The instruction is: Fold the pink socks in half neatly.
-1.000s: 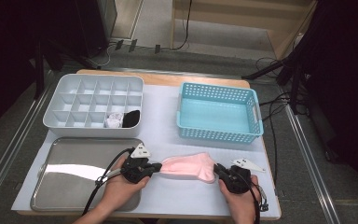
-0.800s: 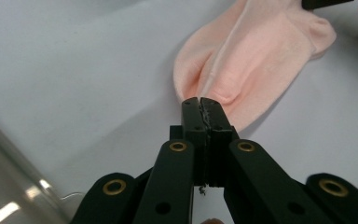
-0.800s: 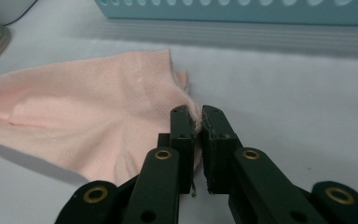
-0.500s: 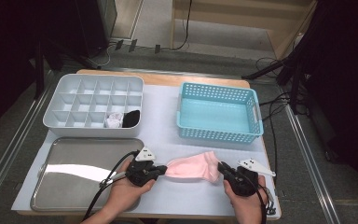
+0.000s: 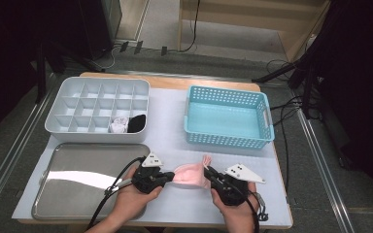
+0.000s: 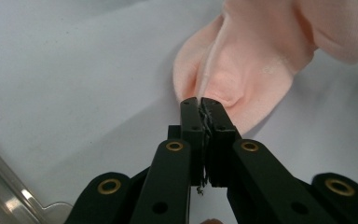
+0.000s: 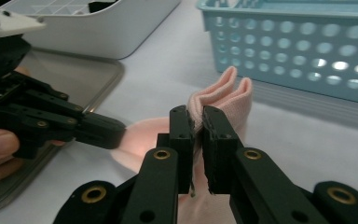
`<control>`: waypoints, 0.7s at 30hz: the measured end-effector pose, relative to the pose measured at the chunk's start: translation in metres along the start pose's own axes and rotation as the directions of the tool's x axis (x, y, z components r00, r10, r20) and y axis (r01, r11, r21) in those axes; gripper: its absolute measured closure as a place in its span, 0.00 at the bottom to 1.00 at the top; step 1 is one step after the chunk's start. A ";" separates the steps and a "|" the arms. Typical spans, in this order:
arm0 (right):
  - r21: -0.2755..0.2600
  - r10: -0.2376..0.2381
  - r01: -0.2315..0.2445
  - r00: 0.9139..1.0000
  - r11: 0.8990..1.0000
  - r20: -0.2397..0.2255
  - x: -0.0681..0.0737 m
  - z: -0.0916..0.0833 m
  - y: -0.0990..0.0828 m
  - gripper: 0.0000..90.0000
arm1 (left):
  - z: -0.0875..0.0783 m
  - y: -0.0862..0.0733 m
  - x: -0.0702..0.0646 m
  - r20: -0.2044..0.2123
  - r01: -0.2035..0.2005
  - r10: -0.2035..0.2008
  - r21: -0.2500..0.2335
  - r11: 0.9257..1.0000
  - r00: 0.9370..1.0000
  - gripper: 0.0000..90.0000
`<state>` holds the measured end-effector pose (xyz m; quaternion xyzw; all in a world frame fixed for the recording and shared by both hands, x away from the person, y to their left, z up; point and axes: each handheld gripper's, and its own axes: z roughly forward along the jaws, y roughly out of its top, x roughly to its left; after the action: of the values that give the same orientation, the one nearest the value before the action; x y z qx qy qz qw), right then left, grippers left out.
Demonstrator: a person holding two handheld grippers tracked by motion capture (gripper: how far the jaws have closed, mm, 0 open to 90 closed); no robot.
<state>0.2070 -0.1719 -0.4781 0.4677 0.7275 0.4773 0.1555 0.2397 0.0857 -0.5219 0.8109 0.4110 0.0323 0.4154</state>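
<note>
we have the pink sock [image 5: 189,174] pinched at each end, left hand-held gripper [image 5: 167,177] and right hand-held gripper [image 5: 208,175] both clamped on it, folding under way, organizer tray [image 5: 68,127] stowing undone.

divided box [image 5: 99,109] at table [image 5: 167,121] far-left corner | basket [image 5: 228,116] at far-right, beside box | tray [image 5: 85,179] at near-left corner, in front of box | sock [image 5: 189,174] near front edge, right of tray, in front of basket | two rolled items [image 5: 128,124] in box's near-right compartments
</note>
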 end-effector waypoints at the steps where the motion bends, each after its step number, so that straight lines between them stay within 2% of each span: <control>1: 0.005 -0.006 0.007 1.000 1.000 -0.006 0.004 0.003 0.000 0.92 | 0.000 0.000 0.000 -0.002 -0.001 0.001 0.001 1.000 1.000 0.99; 5: 0.013 -0.029 0.030 0.999 0.999 -0.027 0.017 0.014 0.000 0.92 | 0.000 0.000 0.002 -0.005 -0.004 0.004 0.004 1.000 1.000 0.98; 7: 0.024 -0.039 0.040 0.998 0.999 -0.045 0.022 0.020 -0.002 0.91 | 0.001 -0.001 0.002 -0.013 -0.014 0.014 0.011 1.000 1.000 0.90; 8: 0.027 -0.049 0.050 0.997 0.998 -0.053 0.024 0.024 -0.003 0.89 | 0.001 -0.001 0.002 -0.015 -0.020 0.021 0.017 1.000 1.000 0.86; 10: 0.014 -0.071 0.073 0.993 0.997 -0.089 0.027 0.028 -0.004 0.77 | -0.001 -0.001 0.003 -0.024 -0.026 0.026 0.024 0.999 0.999 0.78; 11: 0.009 -0.072 0.074 0.991 0.997 -0.112 0.028 0.028 -0.005 0.74 | -0.003 -0.001 0.005 -0.025 -0.028 0.028 0.027 0.999 0.999 0.75; 13: -0.018 -0.069 0.068 0.990 0.998 -0.126 0.027 0.025 -0.004 0.70 | -0.009 0.001 0.009 -0.008 -0.024 0.024 0.033 0.999 1.000 0.71; 15: -0.042 -0.047 0.041 0.990 0.998 -0.132 0.022 0.019 -0.003 0.70 | -0.015 0.001 0.013 -0.004 -0.021 0.022 0.027 0.999 1.000 0.69; 18: -0.069 0.036 -0.046 0.990 0.997 -0.134 0.010 0.011 -0.004 0.71 | -0.024 0.003 0.021 0.016 0.002 -0.002 0.002 1.000 1.000 0.68; 21: -0.052 0.073 -0.080 0.991 0.995 -0.114 0.003 0.010 -0.009 0.72 | -0.026 0.003 0.024 0.022 0.015 -0.015 -0.013 1.000 1.000 0.71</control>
<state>0.2072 -0.1646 -0.4898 0.4631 0.7028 0.5288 0.1090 0.2474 0.1185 -0.5095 0.8053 0.4123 0.0227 0.4255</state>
